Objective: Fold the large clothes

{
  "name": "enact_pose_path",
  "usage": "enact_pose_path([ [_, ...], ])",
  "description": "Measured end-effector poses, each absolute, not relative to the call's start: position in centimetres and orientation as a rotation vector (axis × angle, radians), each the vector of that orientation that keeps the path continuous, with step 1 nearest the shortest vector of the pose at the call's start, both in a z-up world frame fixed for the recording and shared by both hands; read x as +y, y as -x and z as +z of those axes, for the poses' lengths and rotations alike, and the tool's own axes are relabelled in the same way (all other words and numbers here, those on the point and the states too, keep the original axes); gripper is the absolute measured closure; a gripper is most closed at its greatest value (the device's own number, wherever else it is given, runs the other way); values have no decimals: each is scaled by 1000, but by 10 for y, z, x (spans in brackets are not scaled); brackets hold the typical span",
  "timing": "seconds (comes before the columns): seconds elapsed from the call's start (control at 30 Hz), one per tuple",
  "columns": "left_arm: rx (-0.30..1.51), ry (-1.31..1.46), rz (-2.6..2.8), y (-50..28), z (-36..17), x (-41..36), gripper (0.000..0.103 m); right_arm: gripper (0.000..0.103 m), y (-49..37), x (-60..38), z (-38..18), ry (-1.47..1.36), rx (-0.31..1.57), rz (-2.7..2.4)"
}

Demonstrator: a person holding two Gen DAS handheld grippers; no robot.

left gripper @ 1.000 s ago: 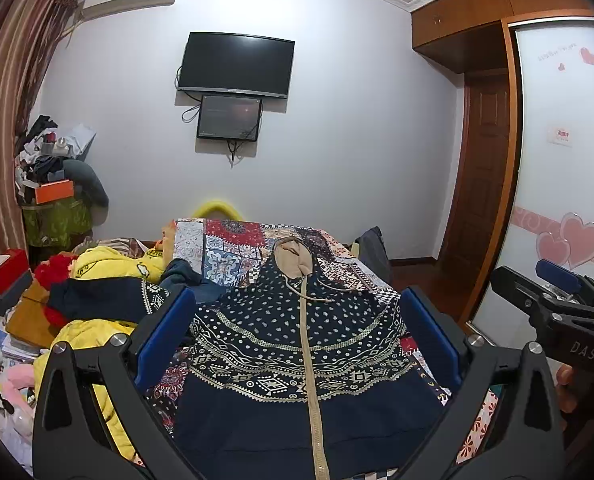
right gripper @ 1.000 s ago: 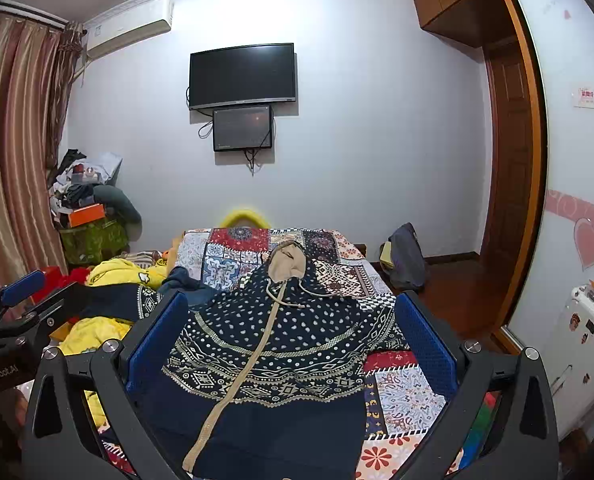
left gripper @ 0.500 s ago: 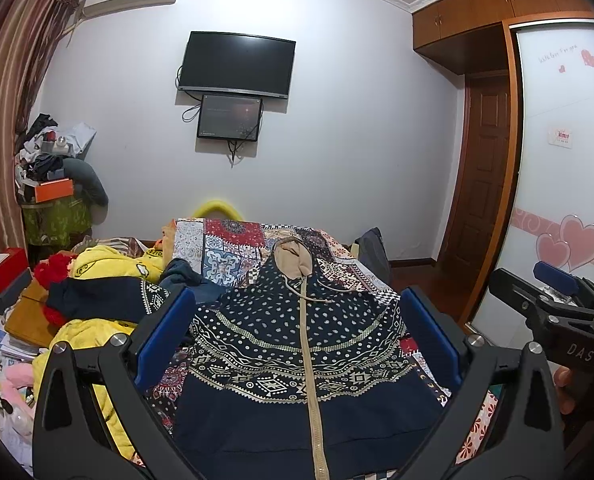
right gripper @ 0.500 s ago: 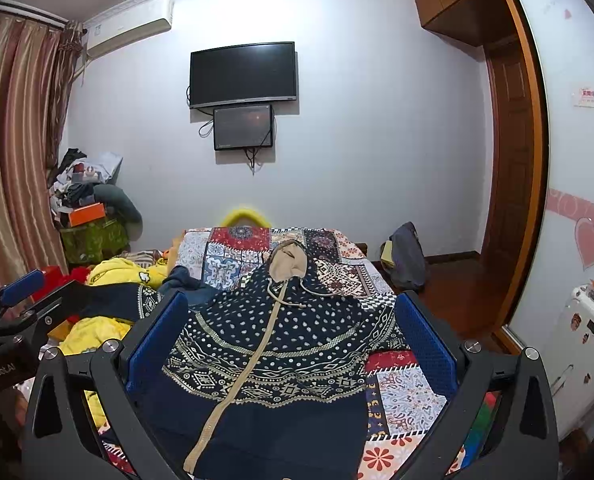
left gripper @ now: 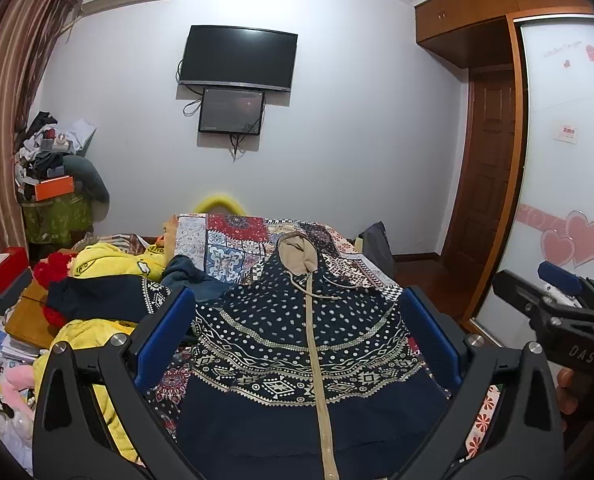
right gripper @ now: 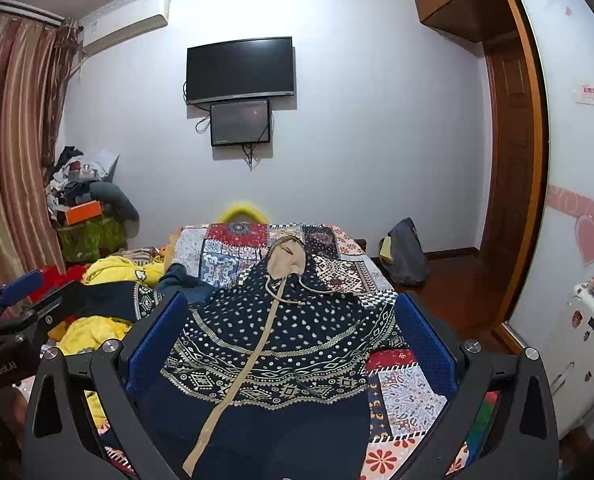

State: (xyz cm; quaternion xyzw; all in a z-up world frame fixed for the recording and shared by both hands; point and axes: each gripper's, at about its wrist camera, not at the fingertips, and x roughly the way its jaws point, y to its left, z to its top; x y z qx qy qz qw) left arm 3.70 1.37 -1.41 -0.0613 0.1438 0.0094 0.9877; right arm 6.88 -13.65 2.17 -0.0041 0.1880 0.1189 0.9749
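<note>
Between wide tongs (left gripper: 297, 320): flat hoodie (left gripper: 305, 344)

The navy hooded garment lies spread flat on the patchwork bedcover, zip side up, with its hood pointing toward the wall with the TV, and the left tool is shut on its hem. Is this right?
One detail is wrong: the left tool is open and holds nothing, as the left wrist view shows. The navy hooded garment does lie spread on the patchwork bedcover, zip side up, hood toward the TV wall.

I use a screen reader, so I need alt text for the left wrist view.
A navy patterned hooded garment lies spread flat on a patchwork bedspread, framed by the open left gripper. The right gripper shows at the right edge; yellow clothes are piled at left.
</note>
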Motion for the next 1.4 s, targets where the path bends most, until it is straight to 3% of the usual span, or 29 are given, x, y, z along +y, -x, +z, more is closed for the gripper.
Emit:
enact_pose_path([
  [0.33,307,76,74,-104,-17,51,0,0,-129,-127,-8,47,466,208],
  [0.63,433,116,167,-194,-50,142,0,0,-203,-104,-13,120,479,209],
  [0.87,640,232,235,-249,-113,238,0,1,-277,-79,-51,116,656,301],
  [1.1,831,517,223,-263,-196,325,0,1,-320,-48,-116,221,821,309],
  [1.4,877,836,155,-277,-263,382,12,2,-350,-27,-186,273,1034,337],
])
